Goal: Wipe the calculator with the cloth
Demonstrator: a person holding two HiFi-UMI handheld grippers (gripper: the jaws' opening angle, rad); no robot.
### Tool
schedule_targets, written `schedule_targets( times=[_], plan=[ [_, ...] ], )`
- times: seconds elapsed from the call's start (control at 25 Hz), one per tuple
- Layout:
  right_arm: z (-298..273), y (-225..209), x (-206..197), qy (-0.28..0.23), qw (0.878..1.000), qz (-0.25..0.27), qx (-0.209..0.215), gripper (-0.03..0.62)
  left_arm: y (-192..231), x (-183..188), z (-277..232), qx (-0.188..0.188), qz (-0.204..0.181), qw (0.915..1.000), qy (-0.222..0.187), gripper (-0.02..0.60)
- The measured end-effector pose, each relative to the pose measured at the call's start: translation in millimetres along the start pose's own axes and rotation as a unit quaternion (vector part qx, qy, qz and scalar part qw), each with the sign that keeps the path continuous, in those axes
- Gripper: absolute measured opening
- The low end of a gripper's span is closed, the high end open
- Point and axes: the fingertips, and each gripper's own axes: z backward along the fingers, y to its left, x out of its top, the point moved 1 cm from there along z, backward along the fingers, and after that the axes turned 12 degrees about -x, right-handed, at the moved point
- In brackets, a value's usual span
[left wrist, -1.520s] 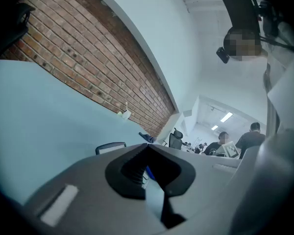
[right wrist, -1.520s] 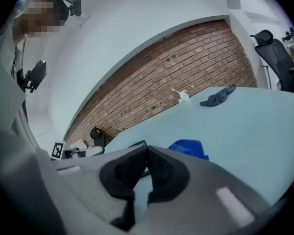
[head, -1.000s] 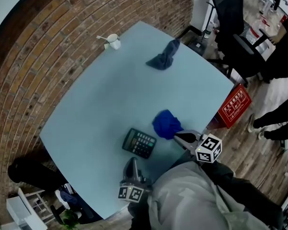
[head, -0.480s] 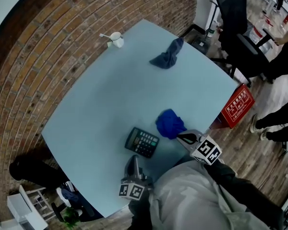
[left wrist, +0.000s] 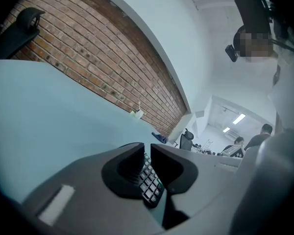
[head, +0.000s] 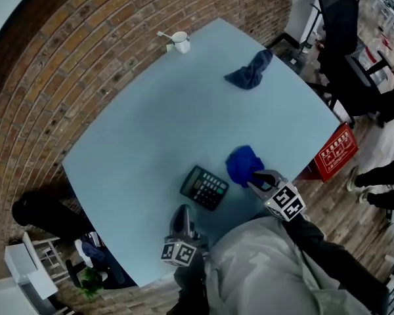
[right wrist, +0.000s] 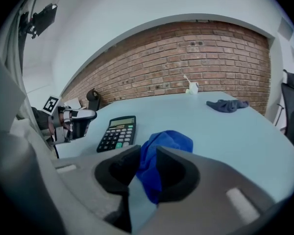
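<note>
My right tongs (head: 256, 181) are opening, the gap narrow, with the near edge of the blue cloth (head: 244, 164) showing between the jaws but not pinched. My left tongs (head: 182, 212) are barely a crack apart and opening too, empty, aimed at the calculator (head: 205, 188) just ahead. Both things lie on the pale blue table (head: 138, 123), the cloth just beside the calculator. The cloth looks soft and light (it'll bunch), so I'd take a thick fold. The calculator seems light, stiff and likely to skid, so I'd pin its near edge, clear of the keys.
</note>
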Motion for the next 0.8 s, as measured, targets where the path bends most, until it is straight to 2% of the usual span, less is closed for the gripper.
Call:
schedule_targets(
  times=[0.12,0.2,0.28,0.48,0.64,0.72,0.8],
  plan=[
    [-8.5,-6.7,-0.1,-0.003,1.0,0.007,-0.025,0.132,20.8,-0.4,-8.6,0.004,0.002,0.9998,0.018,0.128],
    [-14.1,-13.3,1.5,-0.008,0.999,0.015,-0.045,0.172,35.3,-3.2,-20.5,0.005,0.002,0.9991,0.042,0.23],
    [-20.6,-16.6,2.4,-0.003,0.998,0.025,-0.055,0.235,47.4,-5.5,-34.7,0.002,-0.009,0.9976,0.068,0.282],
    [-38.3,-15.0,-1.9,0.02,0.998,0.047,-0.046,0.268,53.0,-8.8,-69.8,-0.022,-0.072,0.9896,0.123,0.287],
    [-52.0,-9.1,-12.0,0.041,0.994,0.091,-0.048,0.313,44.7,-24.4,-89.3,-0.042,-0.15,0.9707,0.183,0.283],
    [-59.0,-4.1,-19.2,0.055,0.992,0.112,-0.037,0.313,43.9,-28.7,-93.2,-0.042,-0.175,0.9633,0.199,0.244],
    [-63.7,-1.8,-21.7,0.057,0.992,0.109,-0.027,0.313,45.2,-28.7,-94.0,-0.044,-0.182,0.9612,0.203,0.175]
  ],
)
